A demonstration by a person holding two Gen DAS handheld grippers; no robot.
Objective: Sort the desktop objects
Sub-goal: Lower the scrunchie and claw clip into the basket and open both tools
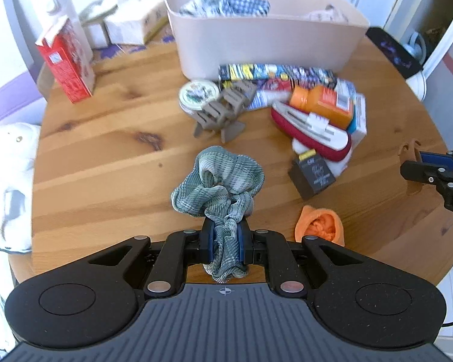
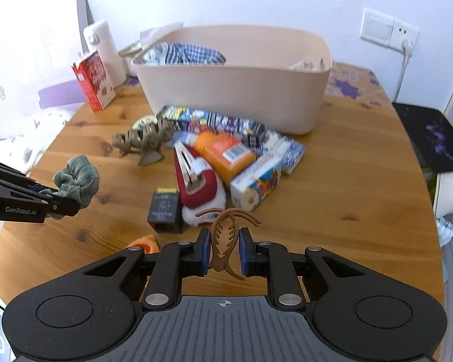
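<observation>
A green scrunchie is clamped between the blue pads of the left claw and is held clear of the table, with most of its fabric bunched beyond the fingertips and a tail hanging below them. A brown hair clip is clamped in the right claw, with its curved teeth pointed away from the camera and its hinge end set between the pads.

A beige bin is taken as the landmark at the far side of the table. A checked cloth is seen inside it at its left end, and something pale at its right end, too blurred to name. Just in front of the bin a long printed box is laid along its wall. In front of that box a pile is found: an orange bottle, a red-and-white case and a tissue pack, all touching. A grey dinosaur model is stood to the left of the pile, with a round tin just behind it. A small black box is set in front of the case, farther from the bin. An orange sock is lain nearest the near edge, well apart from the bin. A red carton is stood to the left of the bin, with a white flask behind it.
</observation>
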